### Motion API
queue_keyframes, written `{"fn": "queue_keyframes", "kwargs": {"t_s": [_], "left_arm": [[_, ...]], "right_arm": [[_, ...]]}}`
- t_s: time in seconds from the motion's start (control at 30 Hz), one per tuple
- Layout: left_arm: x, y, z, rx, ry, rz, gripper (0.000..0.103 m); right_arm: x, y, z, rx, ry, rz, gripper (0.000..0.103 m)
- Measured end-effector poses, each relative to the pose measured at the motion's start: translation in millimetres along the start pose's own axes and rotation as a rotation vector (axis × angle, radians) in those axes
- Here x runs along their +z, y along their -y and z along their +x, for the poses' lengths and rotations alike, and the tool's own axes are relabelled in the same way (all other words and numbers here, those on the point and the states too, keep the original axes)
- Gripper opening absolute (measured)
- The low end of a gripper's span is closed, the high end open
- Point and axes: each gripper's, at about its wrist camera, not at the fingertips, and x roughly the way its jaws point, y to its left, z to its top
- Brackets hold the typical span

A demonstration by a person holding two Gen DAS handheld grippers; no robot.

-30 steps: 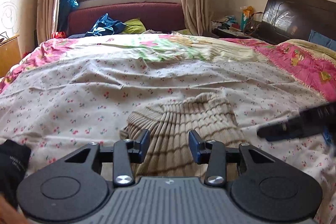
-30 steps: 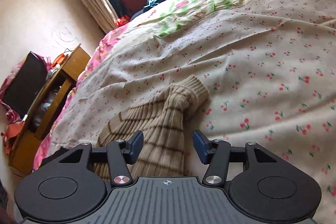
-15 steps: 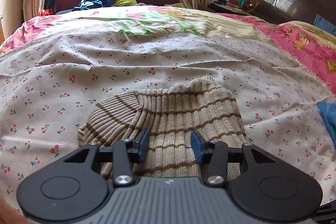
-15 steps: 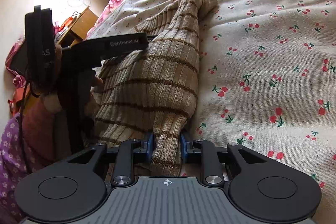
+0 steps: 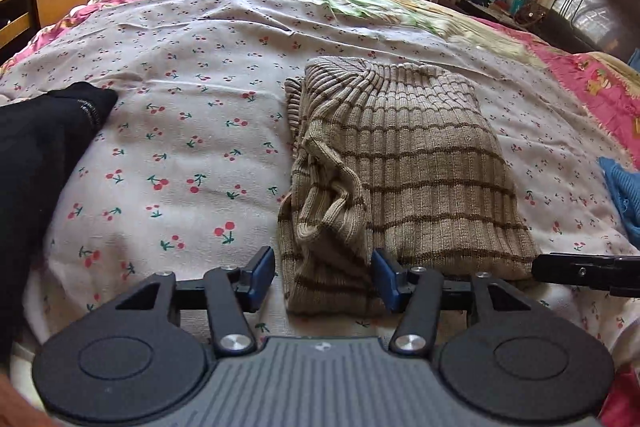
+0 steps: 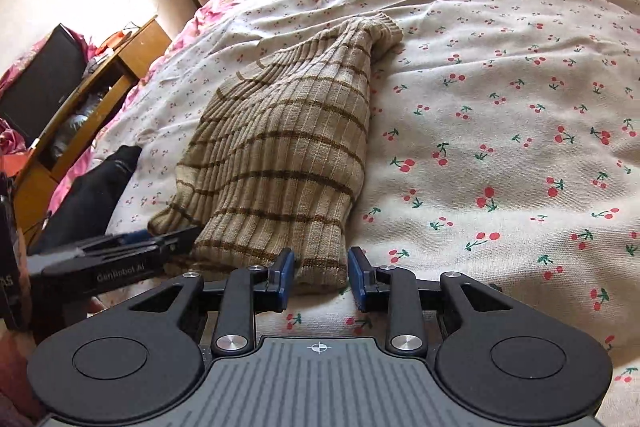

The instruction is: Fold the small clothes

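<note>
A beige knitted sweater with brown stripes [image 5: 420, 155] lies folded on the cherry-print bed cover [image 5: 180, 147]. My left gripper [image 5: 323, 279] sits at its near left corner. Its jaws are opening, with the bunched folded-in edge between the pads, and a gap shows at the left pad. In the right wrist view the sweater [image 6: 288, 131] runs away from me. My right gripper [image 6: 320, 279] straddles its near right corner, its jaws opening, and neither pad presses the knit. One right finger [image 5: 580, 270] shows at the left wrist view's right edge.
A black garment [image 5: 40, 155] lies on the bed to the left of the sweater, and a blue cloth [image 5: 624, 191] lies to the right. A wooden bedside cabinet [image 6: 80, 99] stands left of the bed. A dark headboard [image 5: 592, 7] is at the far right.
The sweater's left side has been folded in over the body. My right gripper, shut on the near hem half a second ago, has let go. The left jaws have spread wider.
</note>
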Motion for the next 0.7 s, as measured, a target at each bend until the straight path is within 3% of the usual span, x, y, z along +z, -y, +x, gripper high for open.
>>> {"fn": "queue_keyframes", "kwargs": {"t_s": [0.23,0.33,0.47,0.57,0.7], "left_arm": [[7,-8,-20,-0.007,0.076,0.0,0.068],[13,-8,-15,-0.033,0.065,0.038,0.069],[14,-9,-3,-0.065,0.037,0.071,0.068],[10,-9,-6,-0.078,0.053,0.096,0.042],[8,-5,-10,-0.079,0.077,0.148,0.035]], "right_arm": [[-11,-22,-13,-0.076,0.046,-0.122,0.031],[-15,-42,-16,-0.066,0.061,-0.239,0.039],[-20,-74,-7,-0.076,0.075,-0.442,0.039],[-26,-89,4,-0.113,0.085,-0.565,0.039],[-31,-97,24,-0.153,0.064,-0.683,0.039]]}}
